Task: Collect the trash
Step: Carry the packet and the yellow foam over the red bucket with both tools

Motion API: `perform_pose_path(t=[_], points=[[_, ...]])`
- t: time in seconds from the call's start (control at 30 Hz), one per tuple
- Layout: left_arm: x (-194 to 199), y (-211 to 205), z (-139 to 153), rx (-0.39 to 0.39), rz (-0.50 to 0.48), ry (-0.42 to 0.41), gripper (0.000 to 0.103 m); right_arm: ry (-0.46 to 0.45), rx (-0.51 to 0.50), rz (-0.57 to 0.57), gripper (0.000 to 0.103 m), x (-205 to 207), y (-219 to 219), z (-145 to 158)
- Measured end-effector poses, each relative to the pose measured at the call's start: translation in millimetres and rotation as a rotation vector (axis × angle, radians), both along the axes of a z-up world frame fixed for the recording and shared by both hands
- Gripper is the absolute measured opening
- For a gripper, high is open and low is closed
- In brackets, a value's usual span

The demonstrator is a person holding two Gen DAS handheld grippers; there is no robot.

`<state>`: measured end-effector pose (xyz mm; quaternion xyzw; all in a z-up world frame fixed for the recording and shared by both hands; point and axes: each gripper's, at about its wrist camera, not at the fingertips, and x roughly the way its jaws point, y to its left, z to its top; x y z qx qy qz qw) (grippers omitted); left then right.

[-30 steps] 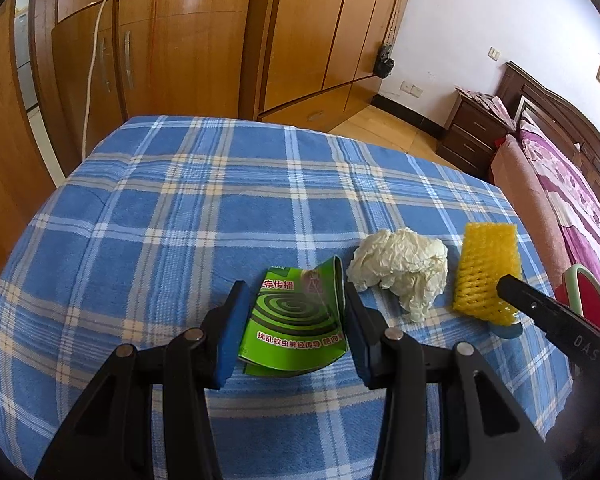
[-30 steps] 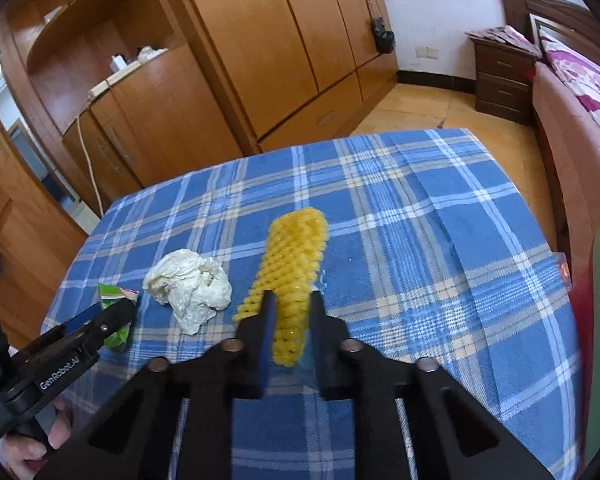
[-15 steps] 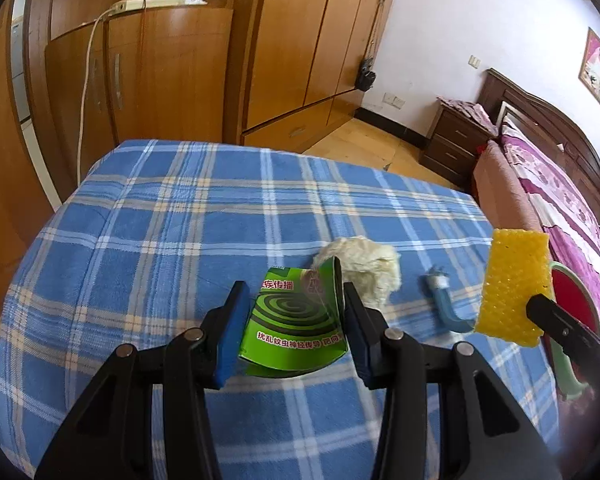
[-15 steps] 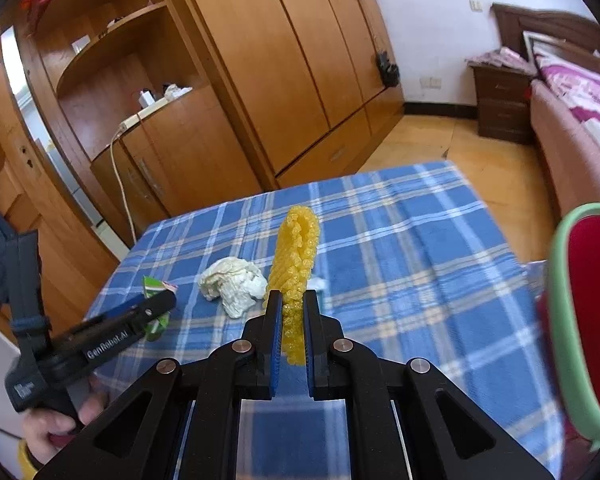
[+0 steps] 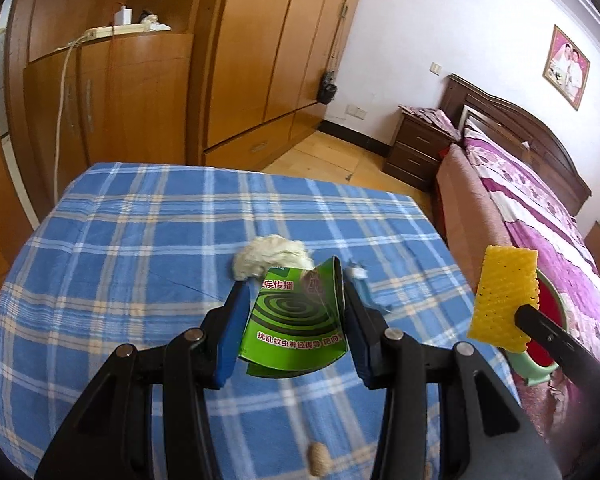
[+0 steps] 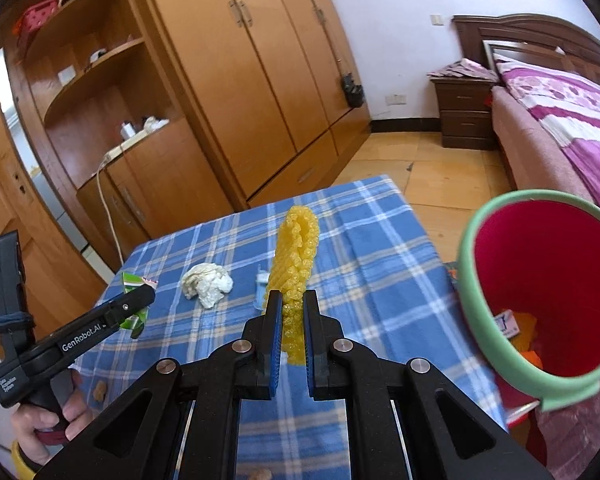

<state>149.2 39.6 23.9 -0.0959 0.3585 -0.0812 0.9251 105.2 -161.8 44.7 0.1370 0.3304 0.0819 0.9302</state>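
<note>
My left gripper is shut on a green mosquito-coil box, held above the blue plaid table. The right gripper is shut on a yellow foam net sleeve, lifted off the table. From the left wrist view the yellow sleeve hangs in front of the red bin. A crumpled white paper ball and a small blue-and-white tube lie on the cloth. In the right wrist view the red bin with a green rim stands close at the right, with some trash inside.
Wooden wardrobes and a low cabinet stand behind the table. A bed with a purple cover and a nightstand lie to the right. A person's hand holds the left gripper's handle. Small brown crumbs sit near the table's front edge.
Both grippers have risen and moved right with their loads. The yellow sleeve left the table, uncovering the small tube, and the red bin has come close in the right wrist view.
</note>
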Motion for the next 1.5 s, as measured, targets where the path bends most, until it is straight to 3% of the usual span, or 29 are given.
perform_pose_path(t=[0.63,1.5], points=[[-25,-99,24,0.003,-0.181,-0.016,0.047,-0.088,0.059,-0.178,0.009,-62,-80,21],[-11,-238,28,0.038,-0.412,-0.029,0.047,-0.063,0.11,-0.413,0.009,-89,-184,2]])
